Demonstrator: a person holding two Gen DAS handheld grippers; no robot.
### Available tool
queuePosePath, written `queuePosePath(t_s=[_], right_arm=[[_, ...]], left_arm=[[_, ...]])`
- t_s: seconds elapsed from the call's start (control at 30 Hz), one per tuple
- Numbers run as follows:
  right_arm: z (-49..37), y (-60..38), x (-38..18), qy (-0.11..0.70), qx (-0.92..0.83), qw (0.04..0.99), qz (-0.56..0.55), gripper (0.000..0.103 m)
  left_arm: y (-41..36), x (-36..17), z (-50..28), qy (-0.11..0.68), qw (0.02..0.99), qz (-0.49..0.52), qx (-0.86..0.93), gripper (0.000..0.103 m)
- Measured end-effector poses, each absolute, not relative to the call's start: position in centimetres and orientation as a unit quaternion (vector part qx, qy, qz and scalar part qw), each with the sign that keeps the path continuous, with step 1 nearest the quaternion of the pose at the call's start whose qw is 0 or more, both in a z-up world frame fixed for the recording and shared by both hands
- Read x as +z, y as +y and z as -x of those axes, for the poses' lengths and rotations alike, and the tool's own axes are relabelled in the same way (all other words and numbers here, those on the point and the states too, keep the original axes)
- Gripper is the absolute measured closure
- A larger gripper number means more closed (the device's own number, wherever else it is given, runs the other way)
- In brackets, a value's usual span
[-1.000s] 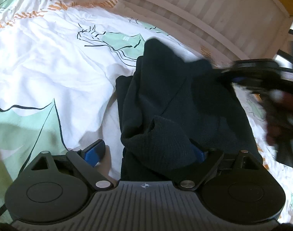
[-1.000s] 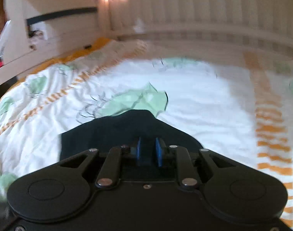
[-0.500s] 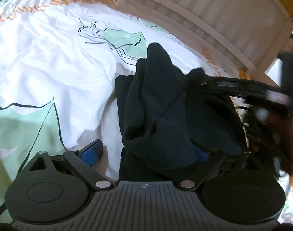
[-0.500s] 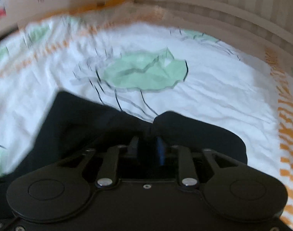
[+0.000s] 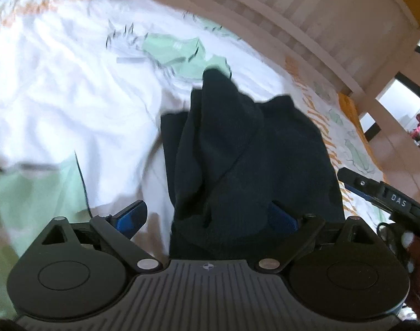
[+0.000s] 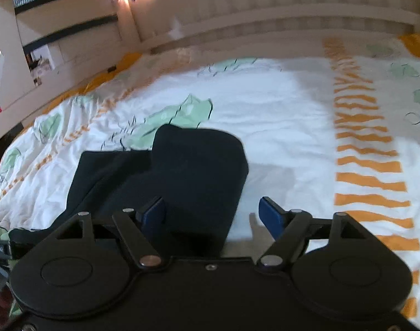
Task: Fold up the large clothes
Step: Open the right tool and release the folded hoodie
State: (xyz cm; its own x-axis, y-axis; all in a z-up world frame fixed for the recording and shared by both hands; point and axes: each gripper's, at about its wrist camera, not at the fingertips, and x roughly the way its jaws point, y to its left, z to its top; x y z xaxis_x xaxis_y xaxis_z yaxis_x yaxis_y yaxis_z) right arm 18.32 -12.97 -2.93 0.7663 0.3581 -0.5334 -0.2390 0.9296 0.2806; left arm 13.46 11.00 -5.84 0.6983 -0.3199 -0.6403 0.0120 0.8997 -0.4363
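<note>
Both grippers stand wide over the dark garment (image 6: 193, 171) on the bed (image 6: 287, 127). The right gripper (image 6: 212, 215) has just been opening, releasing the fold; the left gripper (image 5: 207, 218) straddles cloth unpinched.

The black left gripper with blue-padded fingers (image 5: 207, 215) tilts downward with its jaws spread wide. The matching black right gripper (image 6: 212, 212) also tilts downward; its jaws have just been opening and now stand apart, pads pressing nothing.
</note>
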Motion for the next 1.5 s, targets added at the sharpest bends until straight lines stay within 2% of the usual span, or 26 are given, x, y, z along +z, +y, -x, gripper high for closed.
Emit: queuePosePath(t_s=[0.17, 0.33, 0.47, 0.57, 0.63, 0.73, 0.87, 1.1, 1.13, 1.17, 1.3, 1.5], right_arm=[[-17.3, -11.3, -2.4, 0.282, 0.169, 0.941, -0.078, 0.026], [-16.6, -9.3, -2.8, 0.278, 0.177, 0.943, -0.046, 0.026], [-16.4, -8.6, -3.2, 0.278, 0.176, 0.943, -0.051, 0.026], [-16.3, -8.4, -3.2, 0.277, 0.174, 0.944, -0.047, 0.026], [-16.4, -8.5, -3.0, 0.274, 0.175, 0.945, -0.045, 0.026], [-17.1, -8.8, -2.2, 0.261, 0.170, 0.949, -0.041, 0.026], [-20.5, -9.2, -1.3, 0.253, 0.141, 0.956, -0.049, 0.026], [-27.2, -10.8, -4.9, 0.358, 0.054, 0.925, -0.112, 0.024], [-27.2, -10.9, -5.2, 0.356, 0.052, 0.926, -0.112, 0.018], [-27.0, -11.1, -5.3, 0.354, 0.052, 0.927, -0.111, 0.017], [-25.8, -11.2, -4.2, 0.348, 0.059, 0.929, -0.111, 0.019], [-19.9, -9.8, -1.2, 0.294, 0.113, 0.948, -0.052, 0.021]], left_arm=[[11.0, -2.2, -14.3, 0.321, 0.931, 0.152, -0.085, 0.008], [9.2, 0.5, -18.3, 0.298, 0.949, 0.070, -0.079, 0.008], [7.4, -0.3, -21.9, 0.308, 0.949, 0.026, -0.066, 0.008], [7.7, -3.2, -24.2, 0.362, 0.932, 0.010, -0.033, 0.008], [9.0, -5.1, -24.8, 0.405, 0.914, 0.026, -0.024, 0.006], [11.3, -6.3, -24.2, 0.415, 0.904, 0.098, -0.032, 0.006], [10.9, -6.2, -23.5, 0.406, 0.910, 0.080, -0.035, 0.006], [11.4, -6.5, -24.1, 0.406, 0.908, 0.099, -0.033, 0.005], [11.4, -6.6, -24.4, 0.406, 0.908, 0.102, -0.033, 0.005], [11.5, -6.6, -24.3, 0.405, 0.908, 0.104, -0.033, 0.005], [11.6, -6.0, -24.0, 0.400, 0.910, 0.108, -0.034, 0.006], [11.7, -3.1, -20.1, 0.359, 0.927, 0.108, -0.035, 0.006]])
